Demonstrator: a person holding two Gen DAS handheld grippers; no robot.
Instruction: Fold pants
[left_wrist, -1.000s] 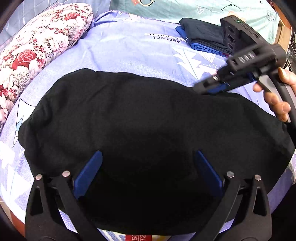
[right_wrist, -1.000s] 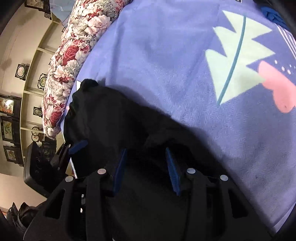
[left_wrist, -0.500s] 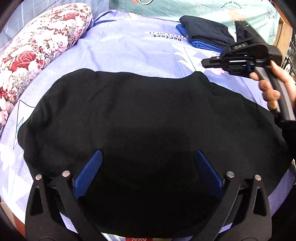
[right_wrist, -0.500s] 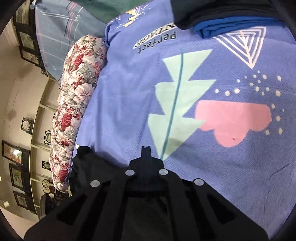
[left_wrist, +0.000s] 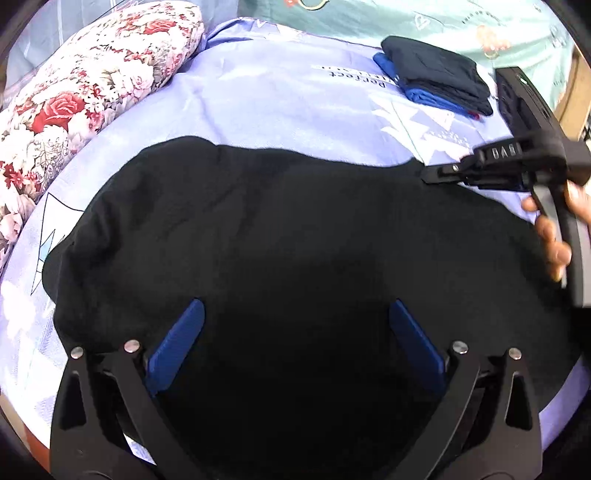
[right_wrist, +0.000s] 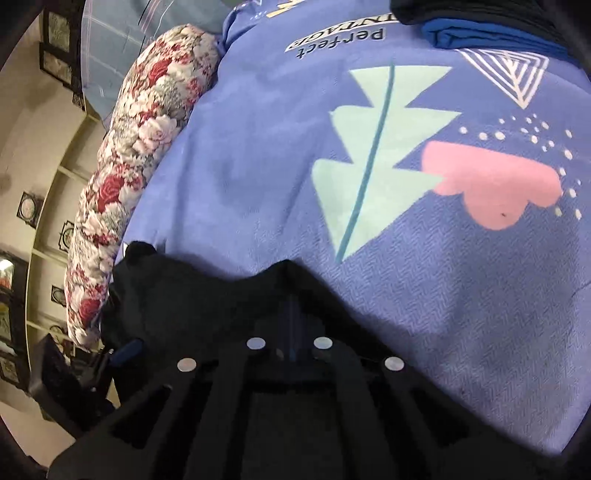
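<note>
The black pants (left_wrist: 280, 258) lie spread across the bed (left_wrist: 280, 110), partly folded. The left gripper (left_wrist: 293, 343) hovers over their near part, jaws spread and gripping nothing. The right gripper (right_wrist: 290, 280) sits at the far edge, jaws pressed together (cloth seems bunched at the tips, though a true pinch cannot be confirmed). To fold well, the right should lift that edge only if it has caught the cloth, carrying it over evenly. The sheet reads "Perfect" (right_wrist: 341, 40).
</note>
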